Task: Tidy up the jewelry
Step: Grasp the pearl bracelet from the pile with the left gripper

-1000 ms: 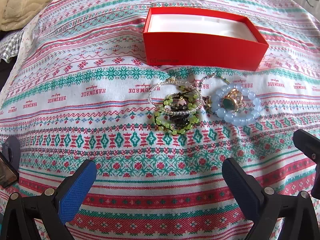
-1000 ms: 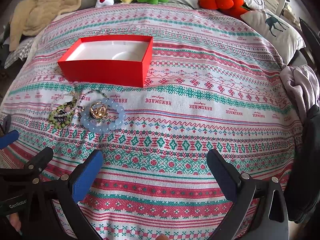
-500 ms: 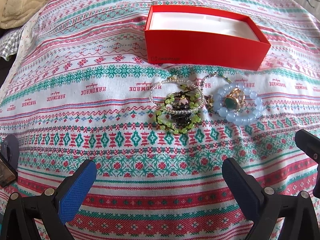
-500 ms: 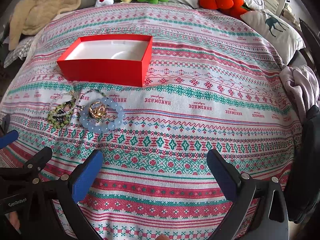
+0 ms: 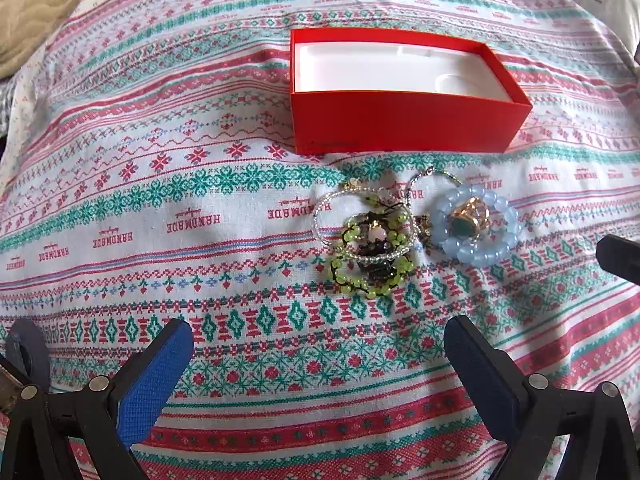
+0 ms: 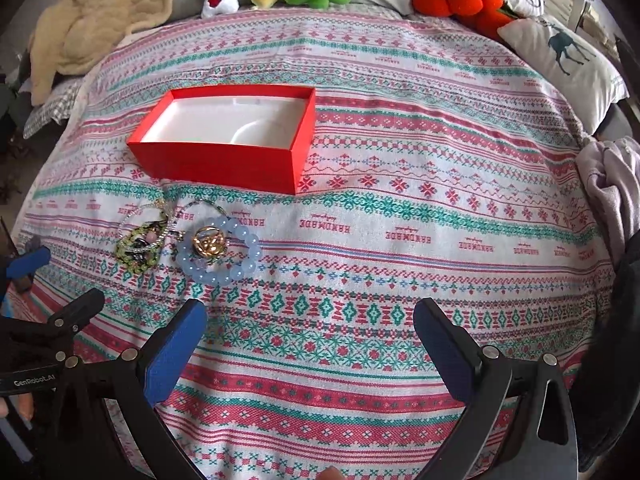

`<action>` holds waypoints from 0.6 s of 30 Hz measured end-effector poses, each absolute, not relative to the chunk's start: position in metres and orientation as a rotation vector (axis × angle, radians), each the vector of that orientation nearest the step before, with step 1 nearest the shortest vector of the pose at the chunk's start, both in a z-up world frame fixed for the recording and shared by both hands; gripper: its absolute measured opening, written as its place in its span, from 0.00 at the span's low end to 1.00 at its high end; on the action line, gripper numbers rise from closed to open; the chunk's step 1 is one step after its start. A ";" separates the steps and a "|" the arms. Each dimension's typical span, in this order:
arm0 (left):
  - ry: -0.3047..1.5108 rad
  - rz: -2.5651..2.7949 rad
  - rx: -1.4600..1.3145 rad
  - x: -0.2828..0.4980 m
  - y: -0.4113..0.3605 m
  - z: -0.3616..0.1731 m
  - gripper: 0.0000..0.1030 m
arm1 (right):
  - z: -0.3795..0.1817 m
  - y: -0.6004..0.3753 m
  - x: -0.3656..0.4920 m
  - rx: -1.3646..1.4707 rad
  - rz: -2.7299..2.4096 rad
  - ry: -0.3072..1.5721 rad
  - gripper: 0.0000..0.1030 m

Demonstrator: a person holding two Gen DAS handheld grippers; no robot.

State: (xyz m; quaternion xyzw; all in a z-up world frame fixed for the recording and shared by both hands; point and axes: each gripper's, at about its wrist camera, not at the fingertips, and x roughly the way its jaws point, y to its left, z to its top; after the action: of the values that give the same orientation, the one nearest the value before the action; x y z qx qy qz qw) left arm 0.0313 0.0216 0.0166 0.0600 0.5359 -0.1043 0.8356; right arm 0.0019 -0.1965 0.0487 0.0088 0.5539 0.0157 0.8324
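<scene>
Nothing is sorted yet. The red box (image 5: pixel 404 120) is sitting empty mid-bed; the green bracelet (image 5: pixel 370 256), blue bracelet (image 5: pixel 476 226) and gold ring (image 5: pixel 468 220) are lying tangled just before it. Left hand-held gripper (image 5: pixel 316 344) and right hand-held gripper (image 6: pixel 310 328) are both hovering spread wide, holding nothing.

Between my left gripper (image 5: pixel 318 356) and the jewelry pile (image 5: pixel 374 248) lies only flat bedspread (image 5: pixel 160 200). The red box (image 5: pixel 400 120) stands just behind the pile, walling off the far side. My right gripper (image 6: pixel 310 340) faces open bedspread out to the bed's right edge, where a deer pillow (image 6: pixel 568 64) and crumpled cloth (image 6: pixel 612 184) lie.
</scene>
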 end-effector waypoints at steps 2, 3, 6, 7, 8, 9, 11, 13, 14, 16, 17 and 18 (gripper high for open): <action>1.155 -0.227 0.106 0.041 0.027 0.019 0.99 | 0.048 -0.195 0.011 0.037 0.086 1.204 1.00; 1.161 -0.236 0.096 0.046 0.029 0.020 0.98 | 0.048 -0.193 0.015 0.027 0.105 1.211 1.00; 1.178 -0.266 0.036 0.061 0.035 0.017 0.90 | 0.048 -0.187 0.028 -0.002 0.144 1.227 0.94; 1.184 -0.279 0.007 0.067 0.037 0.014 0.86 | 0.046 -0.187 0.032 0.014 0.162 1.234 0.91; 1.191 -0.290 -0.023 0.072 0.040 0.010 0.81 | 0.044 -0.189 0.038 0.040 0.177 1.241 0.86; 1.199 -0.301 -0.053 0.076 0.041 0.005 0.78 | 0.040 -0.191 0.042 0.069 0.187 1.246 0.81; 1.229 -0.309 -0.103 0.086 0.045 -0.005 0.68 | 0.030 -0.195 0.048 0.122 0.205 1.249 0.72; 1.254 -0.324 -0.141 0.096 0.044 -0.011 0.61 | 0.015 -0.199 0.053 0.180 0.217 1.281 0.60; 1.257 -0.327 -0.149 0.100 0.043 -0.013 0.58 | 0.008 -0.199 0.057 0.205 0.224 1.312 0.52; 1.262 -0.319 -0.153 0.106 0.041 -0.016 0.53 | -0.002 -0.197 0.063 0.224 0.245 1.344 0.46; 1.270 -0.314 -0.152 0.108 0.039 -0.019 0.48 | -0.005 -0.196 0.066 0.219 0.237 1.347 0.44; 1.277 -0.306 -0.150 0.111 0.037 -0.021 0.47 | -0.007 -0.194 0.069 0.215 0.230 1.349 0.43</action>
State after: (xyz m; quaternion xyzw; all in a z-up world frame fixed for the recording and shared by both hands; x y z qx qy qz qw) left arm 0.1105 0.0368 -0.0214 -0.0697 0.5930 -0.1422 0.7895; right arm 0.0691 -0.1944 -0.0070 0.0989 0.6219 0.1060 0.7696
